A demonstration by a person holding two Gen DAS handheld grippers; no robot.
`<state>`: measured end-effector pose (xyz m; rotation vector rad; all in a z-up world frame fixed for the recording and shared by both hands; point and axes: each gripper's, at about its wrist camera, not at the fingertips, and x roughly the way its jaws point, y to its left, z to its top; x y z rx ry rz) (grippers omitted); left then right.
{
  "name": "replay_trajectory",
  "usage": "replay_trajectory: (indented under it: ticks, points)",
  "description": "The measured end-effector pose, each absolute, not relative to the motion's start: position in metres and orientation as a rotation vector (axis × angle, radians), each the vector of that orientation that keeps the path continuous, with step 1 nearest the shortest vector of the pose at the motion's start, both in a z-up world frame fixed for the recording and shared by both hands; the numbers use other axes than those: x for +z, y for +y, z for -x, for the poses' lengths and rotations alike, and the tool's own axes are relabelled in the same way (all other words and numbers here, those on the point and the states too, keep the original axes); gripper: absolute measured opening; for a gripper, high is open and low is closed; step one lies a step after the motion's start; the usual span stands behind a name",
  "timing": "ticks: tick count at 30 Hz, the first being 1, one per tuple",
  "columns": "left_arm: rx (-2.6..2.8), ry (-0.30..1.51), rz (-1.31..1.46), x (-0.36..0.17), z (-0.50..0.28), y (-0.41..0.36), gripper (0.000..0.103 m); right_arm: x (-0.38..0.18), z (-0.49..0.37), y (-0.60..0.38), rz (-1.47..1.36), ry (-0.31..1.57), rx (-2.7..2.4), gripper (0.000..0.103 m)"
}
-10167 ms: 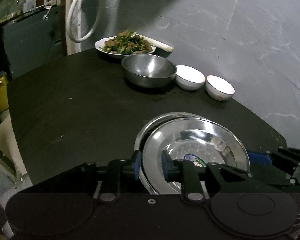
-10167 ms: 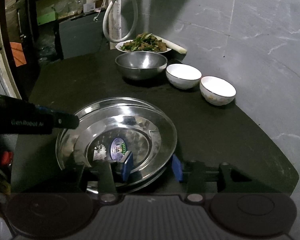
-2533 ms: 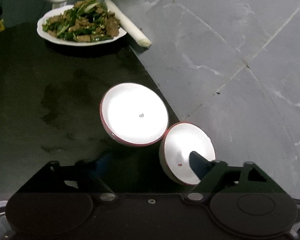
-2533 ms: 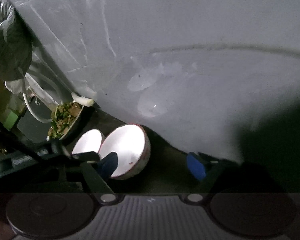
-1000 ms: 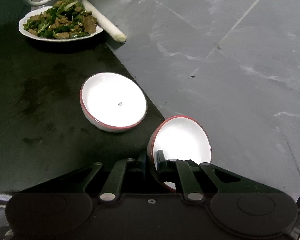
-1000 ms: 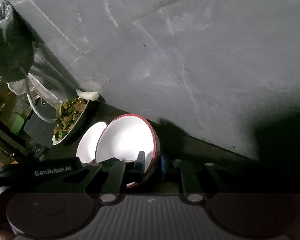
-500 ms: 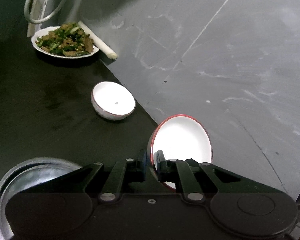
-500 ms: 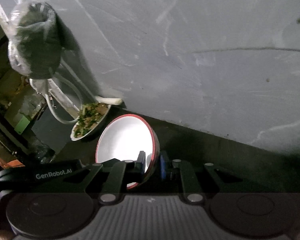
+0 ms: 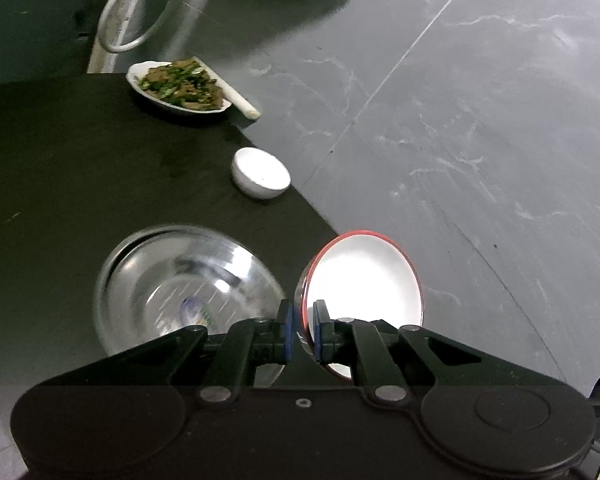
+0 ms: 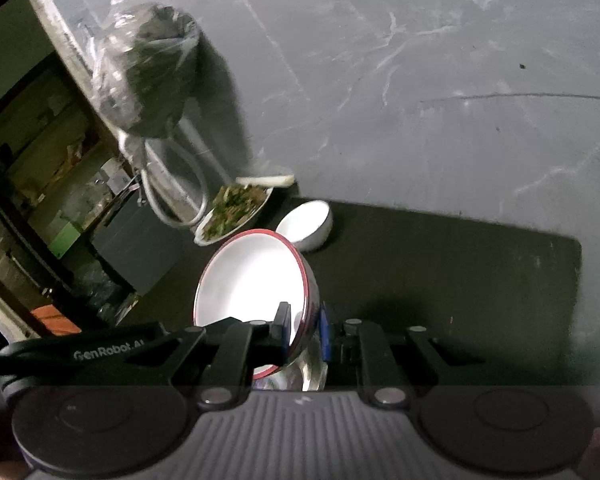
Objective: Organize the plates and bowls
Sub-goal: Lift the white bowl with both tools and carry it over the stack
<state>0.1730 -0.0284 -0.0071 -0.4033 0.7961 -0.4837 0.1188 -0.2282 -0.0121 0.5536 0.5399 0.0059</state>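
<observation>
A white bowl with a red rim [image 9: 364,280] hangs tilted on its edge above the black table [image 9: 60,168]. My left gripper [image 9: 300,332] is shut on its left rim. In the right wrist view the same bowl [image 10: 252,280] has my right gripper [image 10: 304,332] shut on its right rim, and the left gripper's arm [image 10: 100,350] reaches in from the left. A second small white bowl [image 9: 260,172] stands on the table near the wall edge. Blurred shiny steel dishes [image 9: 180,292] lie just left of and below the held bowl.
A plate of green vegetables and meat [image 9: 180,86] sits at the table's far end, with a white leek stalk [image 9: 236,98] beside it. The grey marbled wall [image 9: 460,120] runs along the table's right side. A bag [image 10: 148,72] and a white hose [image 10: 172,200] hang beyond the plate.
Both grippers have lifted the red-rimmed bowl and carried it back from the wall. The second white bowl and the food plate now lie farther off. The steel dishes have come into the left view.
</observation>
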Motion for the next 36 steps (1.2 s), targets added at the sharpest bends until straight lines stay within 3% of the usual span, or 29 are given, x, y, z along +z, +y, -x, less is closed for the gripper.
replay_trajectory:
  ticks: [18,36]
  points:
    - [-0.43,0.939,0.444,-0.03,-0.105,0.032,0.009,-0.033,-0.036,-0.154,-0.507,0.675,0.044,0.017]
    - [-0.38,1.139,0.353,-0.047,-0.117,0.016,0.01,-0.047,-0.048,-0.155,-0.495,0.922,0.031,0.017]
